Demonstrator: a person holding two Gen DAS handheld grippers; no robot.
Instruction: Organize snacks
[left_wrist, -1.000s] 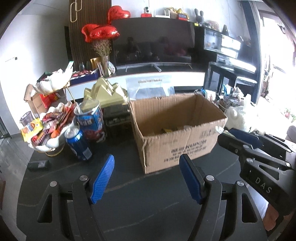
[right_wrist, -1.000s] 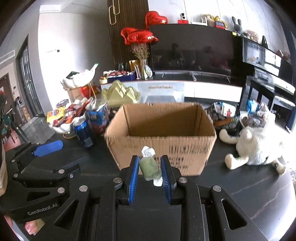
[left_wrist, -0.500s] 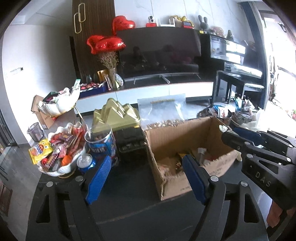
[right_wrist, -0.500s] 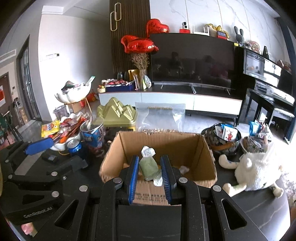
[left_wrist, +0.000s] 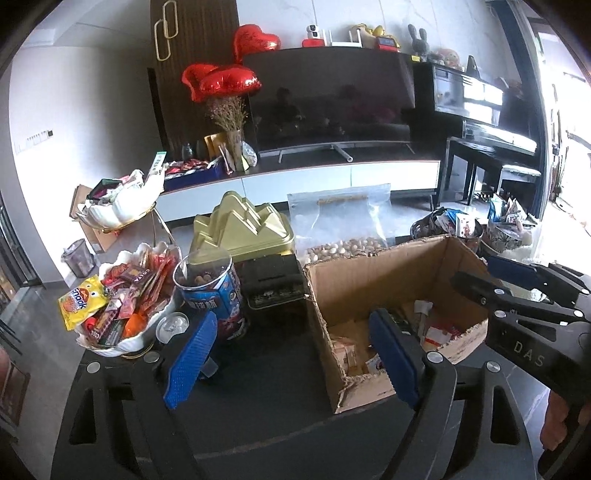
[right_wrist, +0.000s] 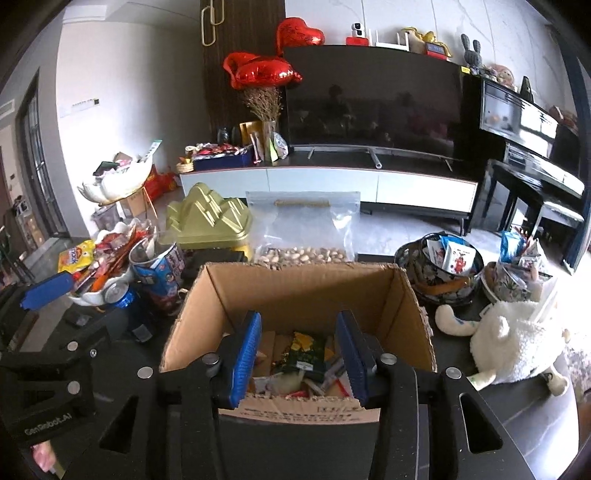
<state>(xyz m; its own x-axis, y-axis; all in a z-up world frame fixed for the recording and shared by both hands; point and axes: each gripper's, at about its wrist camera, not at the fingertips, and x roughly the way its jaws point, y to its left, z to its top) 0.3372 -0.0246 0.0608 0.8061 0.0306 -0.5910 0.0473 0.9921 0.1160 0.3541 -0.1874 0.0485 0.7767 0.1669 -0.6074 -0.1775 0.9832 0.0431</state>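
"snack" on the yellow packet (left_wrist: 80, 301); "DAS" on the right gripper (left_wrist: 495, 280).

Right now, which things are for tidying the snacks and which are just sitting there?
For the job:
- cardboard box holding packets
- white bowl of snacks
- blue canister
- drink can
- bag of nuts
- right gripper, jaws opening over the box, nothing between them
- left gripper, opening, empty

Just lying about:
- plush toy
- heart balloons
- television
- piano
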